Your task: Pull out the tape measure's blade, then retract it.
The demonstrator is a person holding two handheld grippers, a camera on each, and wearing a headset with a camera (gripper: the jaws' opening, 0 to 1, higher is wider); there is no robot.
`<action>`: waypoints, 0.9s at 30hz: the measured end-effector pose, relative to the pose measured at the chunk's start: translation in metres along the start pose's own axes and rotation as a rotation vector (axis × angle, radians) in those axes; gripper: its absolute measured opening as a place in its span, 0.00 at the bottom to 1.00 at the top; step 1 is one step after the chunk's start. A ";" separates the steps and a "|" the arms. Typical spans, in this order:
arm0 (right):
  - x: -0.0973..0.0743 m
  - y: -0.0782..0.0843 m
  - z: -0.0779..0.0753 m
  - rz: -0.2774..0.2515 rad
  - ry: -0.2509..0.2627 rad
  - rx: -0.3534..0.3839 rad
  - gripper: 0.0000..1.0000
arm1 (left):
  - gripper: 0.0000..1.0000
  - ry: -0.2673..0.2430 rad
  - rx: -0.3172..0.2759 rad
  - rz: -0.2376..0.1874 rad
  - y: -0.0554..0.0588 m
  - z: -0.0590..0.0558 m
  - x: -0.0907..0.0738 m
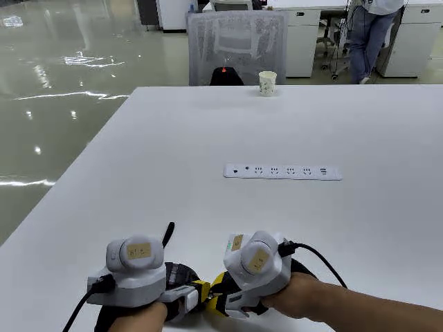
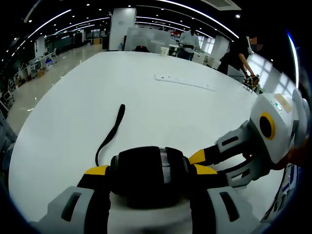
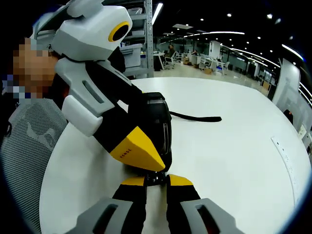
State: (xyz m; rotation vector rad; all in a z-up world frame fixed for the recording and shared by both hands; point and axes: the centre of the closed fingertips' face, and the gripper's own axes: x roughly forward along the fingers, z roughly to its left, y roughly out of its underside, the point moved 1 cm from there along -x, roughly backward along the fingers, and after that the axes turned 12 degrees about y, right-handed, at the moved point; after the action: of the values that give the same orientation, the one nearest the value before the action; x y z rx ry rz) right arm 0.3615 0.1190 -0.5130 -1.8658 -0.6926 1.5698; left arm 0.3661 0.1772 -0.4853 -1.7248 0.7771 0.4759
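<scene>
Black tape measure [image 2: 148,168], black strap [image 2: 112,129] trailing loose

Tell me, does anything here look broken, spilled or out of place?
Nothing stands out. The paper cup stands upright at the table's far edge, the power strip lies flat, and the tape measure sits between the jaws of the left hand-held gripper, its strap trailing loose on the table. The right hand-held gripper pinches its front.

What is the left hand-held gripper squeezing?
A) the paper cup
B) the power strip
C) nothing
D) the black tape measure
D: in the left gripper view the left hand-held gripper has its jaws shut on the tape measure, while the cup stands at the far edge of the table and the power strip lies in the middle.
</scene>
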 end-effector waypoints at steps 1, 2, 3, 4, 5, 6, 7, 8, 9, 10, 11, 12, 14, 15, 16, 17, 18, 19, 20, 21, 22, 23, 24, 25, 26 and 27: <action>0.000 0.000 0.000 0.000 0.001 0.001 0.12 | 0.62 0.000 -0.001 0.001 0.000 0.000 0.000; 0.000 0.000 0.000 0.000 0.002 0.001 0.12 | 0.62 0.000 -0.001 0.001 0.000 0.000 0.000; -0.001 0.000 0.000 0.001 0.004 0.004 0.12 | 0.63 0.000 -0.003 0.003 0.000 0.000 0.001; -0.001 0.000 0.000 0.002 0.006 0.006 0.12 | 0.63 0.000 -0.003 0.003 0.000 0.000 0.001; -0.002 0.000 0.000 0.000 0.008 0.008 0.12 | 0.63 0.002 -0.004 0.004 0.000 0.000 0.001; -0.002 0.000 0.000 -0.001 0.010 0.009 0.12 | 0.63 0.001 -0.003 0.005 0.000 0.000 0.001; -0.003 0.000 -0.001 0.001 0.011 0.012 0.12 | 0.63 0.002 -0.003 0.005 0.000 0.000 0.000; -0.004 0.001 -0.001 0.002 0.012 0.016 0.12 | 0.63 0.003 -0.004 0.005 0.000 0.000 0.000; -0.005 0.001 -0.002 0.003 0.015 0.018 0.12 | 0.63 0.004 -0.004 0.006 0.000 0.000 0.000; -0.006 0.002 -0.002 0.002 0.019 0.019 0.13 | 0.63 0.005 -0.004 0.006 0.000 0.000 0.000; -0.008 0.003 -0.003 0.002 0.023 0.022 0.13 | 0.63 0.005 -0.005 0.007 0.000 0.000 0.000; -0.009 0.003 -0.003 0.002 0.024 0.024 0.13 | 0.63 0.006 -0.006 0.007 0.000 0.000 0.000; -0.011 0.004 -0.004 0.004 0.027 0.023 0.14 | 0.63 0.007 -0.002 0.009 0.001 0.000 0.000; -0.013 0.005 -0.004 0.004 0.030 0.025 0.14 | 0.64 0.007 -0.001 0.008 0.001 0.001 0.000; -0.014 0.006 -0.005 0.004 0.032 0.029 0.14 | 0.64 0.007 -0.001 0.010 0.001 0.001 -0.001; -0.015 0.006 -0.005 0.004 0.034 0.031 0.15 | 0.64 0.008 -0.001 0.010 0.001 0.001 -0.001; -0.017 0.007 -0.005 0.004 0.038 0.034 0.15 | 0.65 0.008 0.000 0.010 0.001 0.001 -0.002; -0.018 0.008 -0.006 0.003 0.039 0.037 0.15 | 0.65 0.009 0.002 0.010 0.001 0.001 -0.002; -0.020 0.008 -0.006 0.003 0.043 0.039 0.15 | 0.65 0.012 0.004 0.010 0.001 0.001 -0.003; -0.022 0.009 -0.006 0.003 0.045 0.042 0.16 | 0.65 0.013 0.006 0.011 0.002 0.001 -0.003; -0.024 0.009 -0.007 0.002 0.049 0.045 0.16 | 0.65 0.017 0.010 0.011 0.002 0.000 -0.004; -0.025 0.010 -0.007 0.002 0.051 0.048 0.16 | 0.66 0.022 0.009 0.010 0.002 -0.002 -0.004; -0.026 0.011 -0.007 0.002 0.053 0.051 0.17 | 0.66 0.026 0.008 0.009 0.002 -0.002 -0.005; -0.029 0.012 -0.008 0.001 0.057 0.055 0.17 | 0.66 0.029 0.010 0.008 0.003 -0.003 -0.005; -0.030 0.013 -0.007 0.000 0.058 0.060 0.18 | 0.66 0.029 0.013 0.008 0.003 -0.003 -0.006; -0.031 0.014 -0.007 -0.001 0.060 0.065 0.19 | 0.67 0.030 0.015 0.008 0.003 -0.003 -0.006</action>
State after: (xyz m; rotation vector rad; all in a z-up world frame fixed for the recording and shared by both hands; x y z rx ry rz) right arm 0.3639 0.0862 -0.5008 -1.8566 -0.6086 1.5117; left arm 0.3596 0.1755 -0.4827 -1.7190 0.8074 0.4491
